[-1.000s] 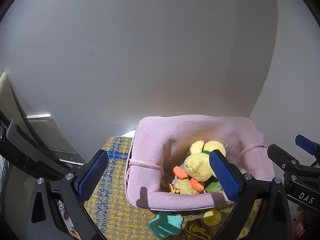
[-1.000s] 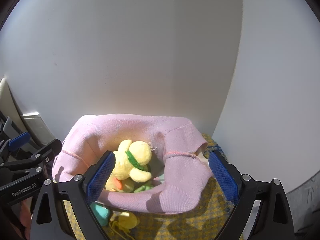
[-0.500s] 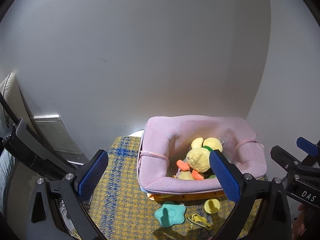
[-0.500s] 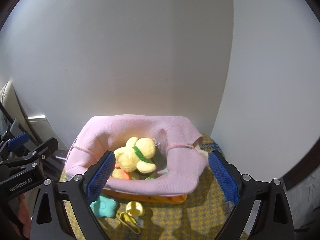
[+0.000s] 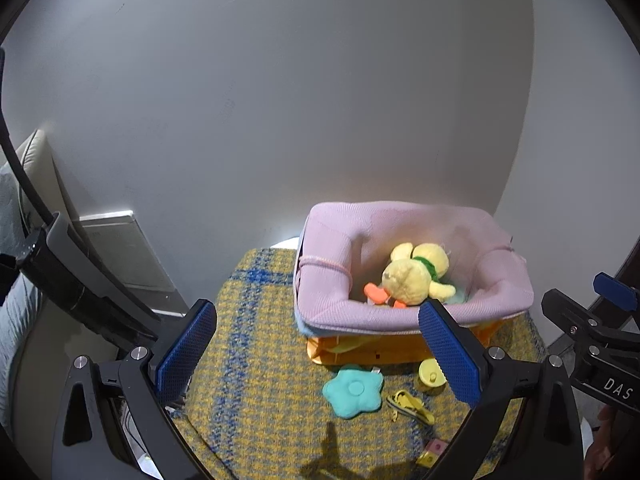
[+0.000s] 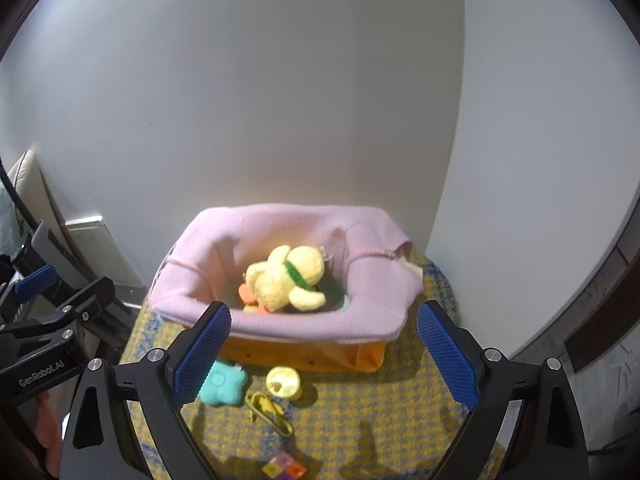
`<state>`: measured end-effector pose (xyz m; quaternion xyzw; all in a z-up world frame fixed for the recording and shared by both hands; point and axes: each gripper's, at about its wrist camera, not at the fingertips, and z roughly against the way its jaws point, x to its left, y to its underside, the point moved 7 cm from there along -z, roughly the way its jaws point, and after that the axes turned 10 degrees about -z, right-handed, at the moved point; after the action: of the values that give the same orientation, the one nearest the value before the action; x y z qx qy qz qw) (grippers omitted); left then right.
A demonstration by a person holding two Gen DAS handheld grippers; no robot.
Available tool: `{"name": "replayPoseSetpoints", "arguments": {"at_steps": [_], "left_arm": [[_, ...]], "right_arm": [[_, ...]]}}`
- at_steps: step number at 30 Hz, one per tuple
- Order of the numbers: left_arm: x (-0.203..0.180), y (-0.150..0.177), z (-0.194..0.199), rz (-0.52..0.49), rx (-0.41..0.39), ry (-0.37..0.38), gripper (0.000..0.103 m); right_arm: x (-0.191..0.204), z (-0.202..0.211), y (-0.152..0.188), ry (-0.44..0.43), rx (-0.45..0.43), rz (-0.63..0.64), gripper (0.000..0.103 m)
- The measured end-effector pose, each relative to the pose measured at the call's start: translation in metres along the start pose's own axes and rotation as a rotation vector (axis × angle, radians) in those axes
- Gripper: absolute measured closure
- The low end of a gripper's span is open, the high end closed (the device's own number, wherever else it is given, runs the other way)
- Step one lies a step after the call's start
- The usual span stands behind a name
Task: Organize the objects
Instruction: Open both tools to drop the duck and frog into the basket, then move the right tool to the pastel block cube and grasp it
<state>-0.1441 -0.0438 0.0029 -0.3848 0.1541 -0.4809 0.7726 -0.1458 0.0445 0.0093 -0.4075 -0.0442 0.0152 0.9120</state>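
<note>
Lying beyond both wide-open, empty claws (image 5: 316,348) (image 6: 324,354): pink basket (image 6: 280,320) with yellow plush (image 6: 288,276).

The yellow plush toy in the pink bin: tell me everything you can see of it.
The yellow plush toy is fuzzy and soft-looking, with a green band around its neck and orange parts below its head. It lies tipped on its side inside the pink knitted bin, on other toys that are mostly hidden. No tool touches it.

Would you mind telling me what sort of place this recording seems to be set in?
Probably a home, perhaps a child's play corner: a pink fabric basket holding a yellow plush toy sits on a yellow-and-blue woven rug against a plain wall, with small toys like a teal star cushion scattered beside it.
</note>
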Motion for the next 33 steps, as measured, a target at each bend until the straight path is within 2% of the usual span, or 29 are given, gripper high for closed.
{"name": "replayPoseSetpoints", "arguments": {"at_steps": [22,33], "left_arm": [[0.004,0.108,-0.031,0.004,0.126,-0.006,0.0],[-0.002,0.156,-0.045,-0.042,0.129,-0.002,0.0]], "right_arm": [[-0.001,-0.028,0.103,0.015,0.133,0.015,0.008],[0.009,-0.053,0.161,0.027,0.212,0.059,0.009]]}}
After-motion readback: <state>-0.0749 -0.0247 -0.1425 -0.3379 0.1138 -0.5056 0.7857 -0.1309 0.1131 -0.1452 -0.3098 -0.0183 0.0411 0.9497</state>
